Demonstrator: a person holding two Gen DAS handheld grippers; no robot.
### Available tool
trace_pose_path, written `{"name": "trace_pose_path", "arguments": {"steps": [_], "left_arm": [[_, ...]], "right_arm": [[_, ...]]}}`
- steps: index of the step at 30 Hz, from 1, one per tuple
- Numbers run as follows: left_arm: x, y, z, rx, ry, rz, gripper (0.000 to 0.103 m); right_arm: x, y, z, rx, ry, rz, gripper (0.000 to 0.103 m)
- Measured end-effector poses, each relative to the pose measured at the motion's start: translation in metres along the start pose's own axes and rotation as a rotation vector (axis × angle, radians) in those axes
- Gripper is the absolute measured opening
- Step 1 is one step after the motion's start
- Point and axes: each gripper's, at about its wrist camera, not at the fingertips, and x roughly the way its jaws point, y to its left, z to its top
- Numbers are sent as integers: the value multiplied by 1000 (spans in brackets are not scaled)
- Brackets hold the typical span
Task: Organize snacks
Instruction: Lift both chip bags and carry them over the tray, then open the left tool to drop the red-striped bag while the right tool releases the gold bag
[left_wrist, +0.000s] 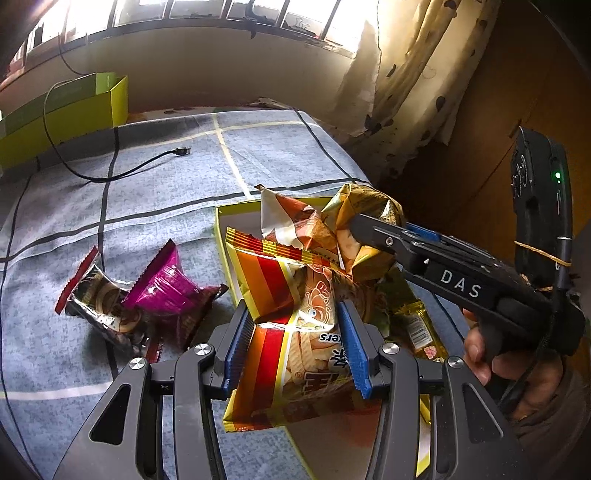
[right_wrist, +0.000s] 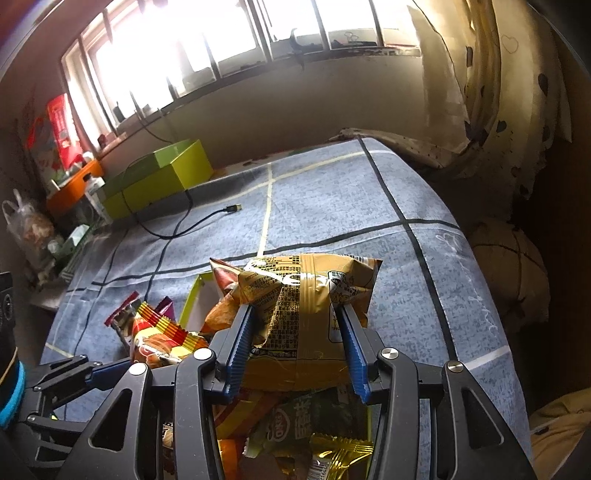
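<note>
My left gripper (left_wrist: 293, 310) is shut on a red, orange and yellow striped snack bag (left_wrist: 280, 273), held over the open yellow-green box (left_wrist: 221, 221) on the blue checked bedcover. My right gripper (right_wrist: 293, 310) is shut on a golden crinkled snack bag (right_wrist: 303, 291) just above the same box. In the left wrist view it (left_wrist: 360, 229) reaches in from the right with a hand on its grip. Inside the box lie a green packet (right_wrist: 303, 417) and a gold packet (right_wrist: 332, 454). A magenta packet (left_wrist: 170, 284) and a dark cookie packet (left_wrist: 103, 302) lie loose left of the box.
A larger green box (left_wrist: 74, 110) stands at the bed's far left under the window. A black USB cable (left_wrist: 177, 151) trails across the cover. The bed edge drops off on the right, with a spotted curtain (left_wrist: 413, 92) and a ball (right_wrist: 509, 266) beyond it.
</note>
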Motion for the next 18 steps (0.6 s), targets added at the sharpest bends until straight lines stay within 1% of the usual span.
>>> {"name": "trace_pose_path", "arguments": {"steps": [7, 11, 18], "left_arm": [[0, 1, 0, -9, 3, 4, 50], [3, 1, -1, -7, 6, 21, 56], [5, 3, -1, -11, 10, 25, 60]], "right_arm": [[6, 1, 3, -7, 2, 5, 45], [9, 1, 3, -22, 1, 6, 45], [9, 0, 2, -28, -5, 11, 46]]}}
